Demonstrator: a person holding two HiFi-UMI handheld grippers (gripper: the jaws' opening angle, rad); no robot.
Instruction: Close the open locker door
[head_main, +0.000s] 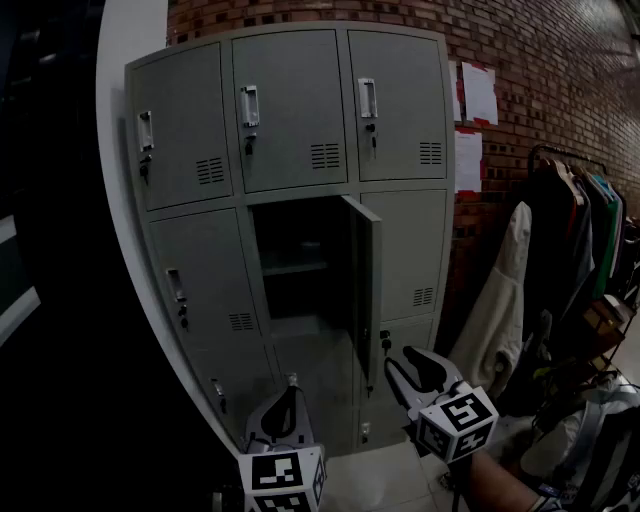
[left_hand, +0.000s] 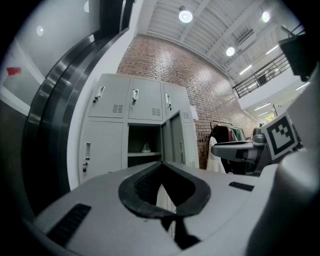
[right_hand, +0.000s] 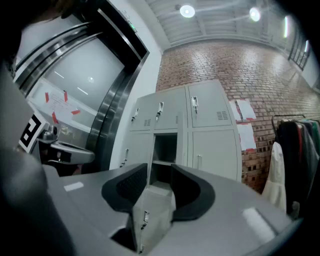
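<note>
A grey locker bank (head_main: 290, 110) stands against a brick wall. Its middle compartment (head_main: 300, 265) is open, and the door (head_main: 366, 290) swings out to the right, seen nearly edge-on. The left gripper view shows the same door (left_hand: 172, 136) ajar beside the dark opening; the right gripper view shows the open compartment (right_hand: 165, 149). My left gripper (head_main: 291, 383) hangs low in front of the bottom lockers, its tips touching, shut on nothing (left_hand: 162, 163). My right gripper (head_main: 410, 360) is below and right of the door's edge, apart from it, jaws open with nothing between them (right_hand: 160, 170).
A clothes rack with dark coats (head_main: 575, 225) and a white garment (head_main: 500, 300) stand right of the lockers. A backpack (head_main: 600, 440) lies at the lower right. Papers (head_main: 478, 95) hang on the brick wall. A small pale object (left_hand: 145, 148) sits on the open locker's shelf.
</note>
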